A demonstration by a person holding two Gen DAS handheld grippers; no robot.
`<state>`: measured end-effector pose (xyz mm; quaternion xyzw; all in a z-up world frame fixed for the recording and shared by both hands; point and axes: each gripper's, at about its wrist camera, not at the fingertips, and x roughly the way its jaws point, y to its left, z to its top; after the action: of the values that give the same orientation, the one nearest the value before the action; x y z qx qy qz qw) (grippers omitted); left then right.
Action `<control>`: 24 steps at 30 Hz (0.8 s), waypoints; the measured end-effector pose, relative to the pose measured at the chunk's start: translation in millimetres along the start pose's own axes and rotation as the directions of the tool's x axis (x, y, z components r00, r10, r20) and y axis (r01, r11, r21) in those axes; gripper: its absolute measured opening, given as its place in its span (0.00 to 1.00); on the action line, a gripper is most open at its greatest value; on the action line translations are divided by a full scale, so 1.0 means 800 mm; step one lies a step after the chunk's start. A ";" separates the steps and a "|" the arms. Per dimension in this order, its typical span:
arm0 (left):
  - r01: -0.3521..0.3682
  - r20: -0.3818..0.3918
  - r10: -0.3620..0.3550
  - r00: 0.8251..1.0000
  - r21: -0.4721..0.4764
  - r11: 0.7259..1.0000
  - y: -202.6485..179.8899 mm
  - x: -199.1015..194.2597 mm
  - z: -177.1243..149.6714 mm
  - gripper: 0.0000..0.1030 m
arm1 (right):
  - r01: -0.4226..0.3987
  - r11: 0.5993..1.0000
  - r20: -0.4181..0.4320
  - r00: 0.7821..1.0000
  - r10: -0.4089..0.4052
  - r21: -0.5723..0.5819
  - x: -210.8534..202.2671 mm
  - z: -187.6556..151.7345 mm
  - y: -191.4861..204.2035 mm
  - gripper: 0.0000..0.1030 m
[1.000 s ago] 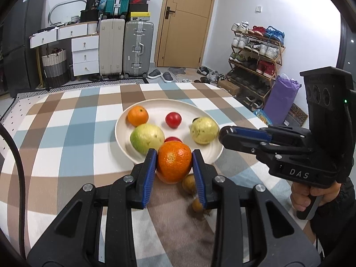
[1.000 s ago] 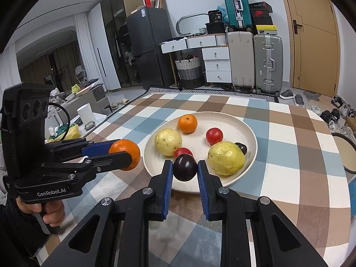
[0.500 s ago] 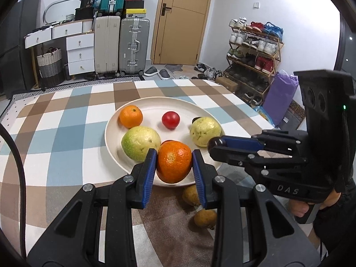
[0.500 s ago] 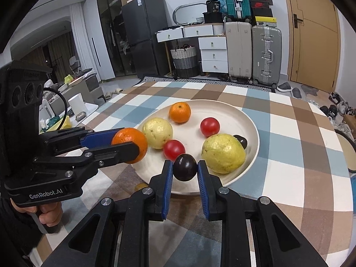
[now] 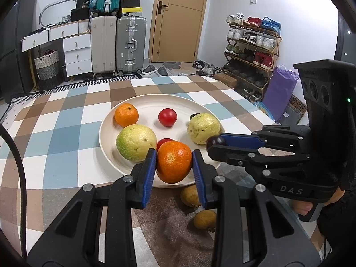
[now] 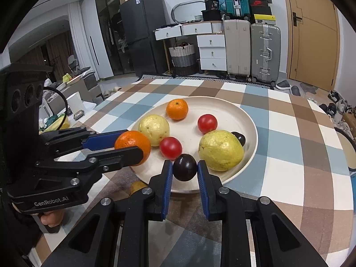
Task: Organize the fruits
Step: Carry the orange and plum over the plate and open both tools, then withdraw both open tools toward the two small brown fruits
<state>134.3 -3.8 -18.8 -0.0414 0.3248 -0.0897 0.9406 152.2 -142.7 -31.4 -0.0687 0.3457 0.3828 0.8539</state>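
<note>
Gripping large orange [image 5: 174,164] in left gripper [image 5: 174,166], blue pads tight on both sides, held over near rim of plate [image 5: 106,142]. Right gripper [image 6: 184,173] clamped on dark plum [image 6: 185,167], also above plate's near rim. On plate: small orange [image 5: 126,114], two guavas [image 5: 136,142] [image 5: 203,128], two tomatoes [image 6: 207,123] [image 6: 170,148], second dark plum [image 6: 239,138] behind right guava. Two small brown fruits [image 5: 190,197] [image 5: 204,219] lying on checked tablecloth [image 5: 55,133] just off plate's near edge.
</note>
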 end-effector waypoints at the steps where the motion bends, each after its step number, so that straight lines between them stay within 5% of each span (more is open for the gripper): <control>1: -0.005 -0.002 0.005 1.000 0.002 1.000 0.000 0.001 0.000 0.29 | -0.001 1.000 0.003 1.000 0.001 -0.005 -0.001 0.000 0.001 0.24; 8: -0.030 0.009 0.030 1.000 -0.012 0.999 0.002 -0.002 0.001 0.30 | 0.019 1.000 0.017 1.000 -0.019 -0.015 -0.005 -0.001 0.002 0.33; 15: -0.058 0.014 0.059 0.998 -0.054 0.997 0.018 -0.027 -0.008 0.72 | 0.055 0.998 0.033 0.998 -0.055 0.004 -0.020 -0.009 -0.005 0.53; 22: -0.094 0.017 0.095 0.995 -0.066 0.993 0.024 -0.051 -0.023 0.86 | 0.042 0.998 0.046 0.998 -0.044 0.038 -0.030 -0.009 -0.009 0.84; 24: -0.103 0.013 0.104 0.995 -0.071 0.992 0.024 -0.056 -0.028 0.98 | 0.049 0.998 0.047 0.998 -0.051 0.038 -0.030 -0.009 -0.008 0.90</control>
<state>88.5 23.7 -11.9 -0.0581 0.3214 -0.0292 0.9447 141.1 -164.6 -22.3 -0.0526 0.3304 0.3565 0.8723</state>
